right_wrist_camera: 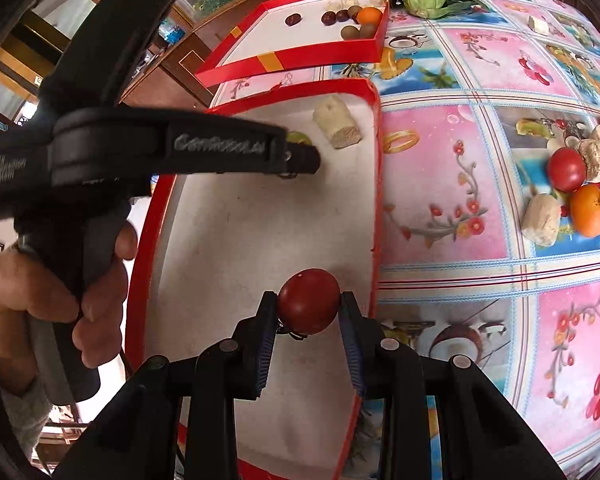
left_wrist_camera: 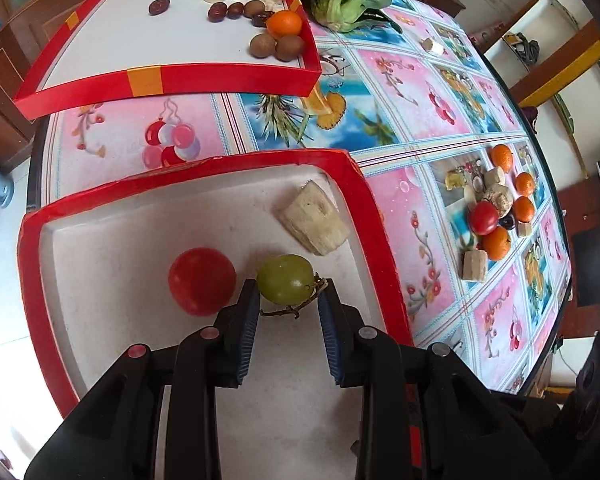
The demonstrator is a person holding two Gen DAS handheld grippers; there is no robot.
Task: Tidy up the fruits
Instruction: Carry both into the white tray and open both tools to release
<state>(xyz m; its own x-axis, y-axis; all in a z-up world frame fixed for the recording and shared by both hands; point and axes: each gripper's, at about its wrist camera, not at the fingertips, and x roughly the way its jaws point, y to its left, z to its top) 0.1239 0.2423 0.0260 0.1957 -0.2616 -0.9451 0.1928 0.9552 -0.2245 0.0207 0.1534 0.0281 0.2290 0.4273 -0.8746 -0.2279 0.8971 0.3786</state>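
Left gripper [left_wrist_camera: 288, 292] nearly closed, pinching green grape [left_wrist_camera: 285, 284] between pads, stem trailing back toward me. Right gripper [right_wrist_camera: 309, 308] likewise narrow, clamped on red tomato [right_wrist_camera: 309, 306]. Both loads hang over red tray [left_wrist_camera: 384, 240], white floor directly below jaws. Release is straight down.

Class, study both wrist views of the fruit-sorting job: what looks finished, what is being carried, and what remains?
Done: the far red tray already holds oranges, kiwis and dark fruits; the near red tray holds a pale chunk. In hand: the left gripper grips a green grape and the right gripper a red tomato, both over the near tray. Left: the loose pile on the table.
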